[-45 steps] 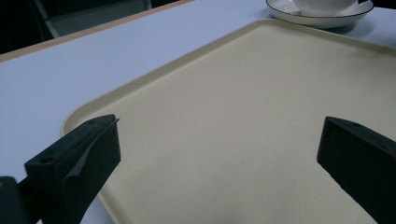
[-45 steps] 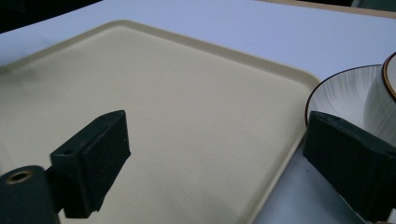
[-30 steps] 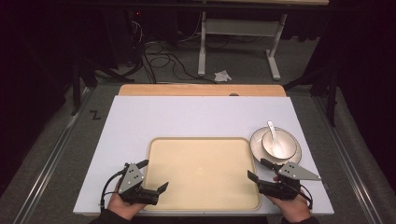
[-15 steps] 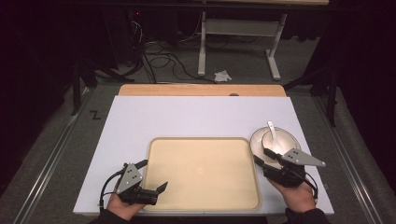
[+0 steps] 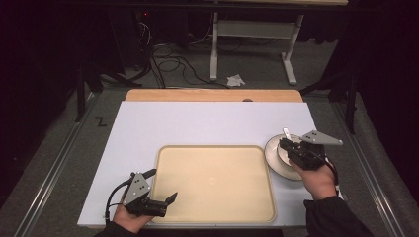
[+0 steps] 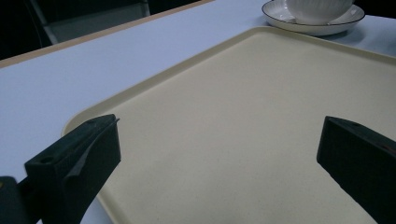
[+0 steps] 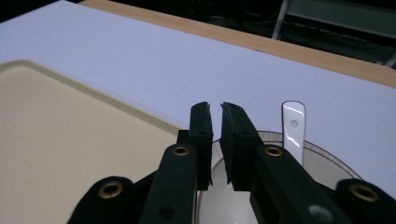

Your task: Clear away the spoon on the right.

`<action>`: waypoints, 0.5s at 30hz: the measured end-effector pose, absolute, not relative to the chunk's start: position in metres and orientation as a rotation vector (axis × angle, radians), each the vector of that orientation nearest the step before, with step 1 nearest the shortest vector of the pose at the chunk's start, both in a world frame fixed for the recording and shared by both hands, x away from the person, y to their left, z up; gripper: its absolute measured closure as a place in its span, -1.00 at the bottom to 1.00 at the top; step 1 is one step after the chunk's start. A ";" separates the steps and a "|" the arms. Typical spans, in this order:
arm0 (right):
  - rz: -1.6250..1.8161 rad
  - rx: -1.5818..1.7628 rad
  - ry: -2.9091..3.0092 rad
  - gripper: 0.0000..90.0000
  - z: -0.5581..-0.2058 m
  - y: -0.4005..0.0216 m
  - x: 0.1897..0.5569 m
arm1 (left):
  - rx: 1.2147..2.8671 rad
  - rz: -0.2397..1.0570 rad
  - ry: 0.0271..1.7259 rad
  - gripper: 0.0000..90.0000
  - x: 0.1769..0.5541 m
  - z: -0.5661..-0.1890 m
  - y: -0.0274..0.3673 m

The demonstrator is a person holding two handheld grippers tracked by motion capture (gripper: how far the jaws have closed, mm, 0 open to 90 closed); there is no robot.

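Right tool has moved from the tray corner to above the bowl, jaws just closing, nearly together on nothing; left tool unmoved, jaws apart.

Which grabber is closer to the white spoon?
The right gripper. It sits over the bowl, right beside the spoon. The left gripper is far off, at the near left corner of the tray.

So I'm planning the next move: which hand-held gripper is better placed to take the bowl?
Right. The right hand-held gripper sits over the bowl; the left hand-held gripper waits across the tray.
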State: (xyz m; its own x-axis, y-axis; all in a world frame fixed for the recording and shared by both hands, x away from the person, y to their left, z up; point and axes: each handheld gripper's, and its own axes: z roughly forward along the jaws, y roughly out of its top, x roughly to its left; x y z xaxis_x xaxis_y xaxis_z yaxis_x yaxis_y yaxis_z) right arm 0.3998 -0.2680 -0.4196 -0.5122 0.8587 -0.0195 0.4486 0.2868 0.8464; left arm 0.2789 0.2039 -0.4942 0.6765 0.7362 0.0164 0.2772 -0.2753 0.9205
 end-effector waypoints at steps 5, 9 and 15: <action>1.060 1.178 2.102 1.00 -0.420 -0.267 0.417 | 1.848 0.550 0.798 -0.99 0.279 -0.494 0.204; 0.973 1.178 2.137 1.00 -0.422 -0.264 0.436 | 1.851 0.550 0.796 -0.99 0.279 -0.494 0.203; 0.896 1.242 2.148 1.00 -0.430 -0.263 0.453 | 1.848 0.551 0.794 -0.99 0.278 -0.494 0.204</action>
